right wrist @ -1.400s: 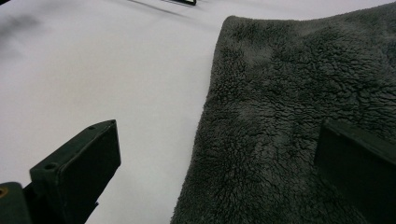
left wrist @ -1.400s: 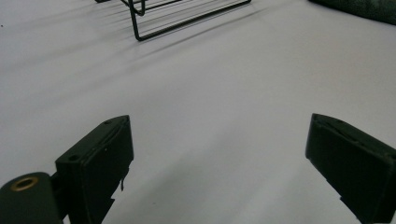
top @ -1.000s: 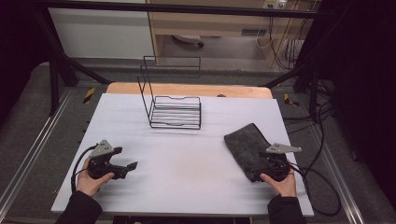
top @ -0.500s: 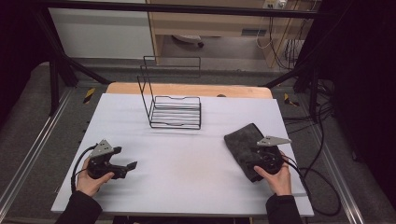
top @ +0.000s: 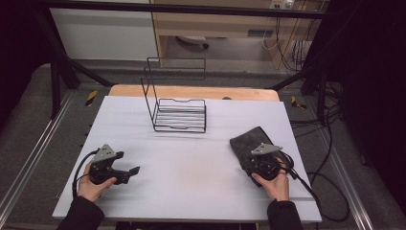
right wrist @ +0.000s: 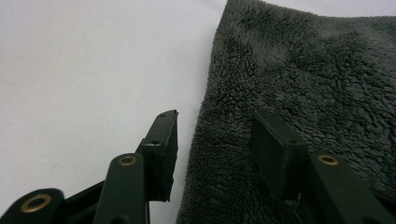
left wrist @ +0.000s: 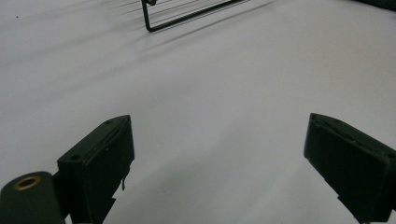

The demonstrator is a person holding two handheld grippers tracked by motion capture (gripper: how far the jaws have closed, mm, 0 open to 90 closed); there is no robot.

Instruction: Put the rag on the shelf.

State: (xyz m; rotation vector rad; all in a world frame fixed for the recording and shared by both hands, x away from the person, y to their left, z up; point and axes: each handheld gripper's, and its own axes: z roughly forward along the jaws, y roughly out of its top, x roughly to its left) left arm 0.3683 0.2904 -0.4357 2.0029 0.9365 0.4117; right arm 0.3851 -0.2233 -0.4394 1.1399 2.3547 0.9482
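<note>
Dark grey fleecy cloth (right wrist: pixel 299 79), flat, folded, right gripper (right wrist: pixel 212 140) jaws closing astride its edge, not yet clamped

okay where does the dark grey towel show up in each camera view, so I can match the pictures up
High view: the dark grey towel lies at right of centre on the white table, its near part under the right gripper.
Left gripper view: a dark sliver at the top right corner may be it; too little to tell.
Right gripper view: the towel fills the right half, its edge between the closing jaws.
Shared landmark: the white table.
</note>
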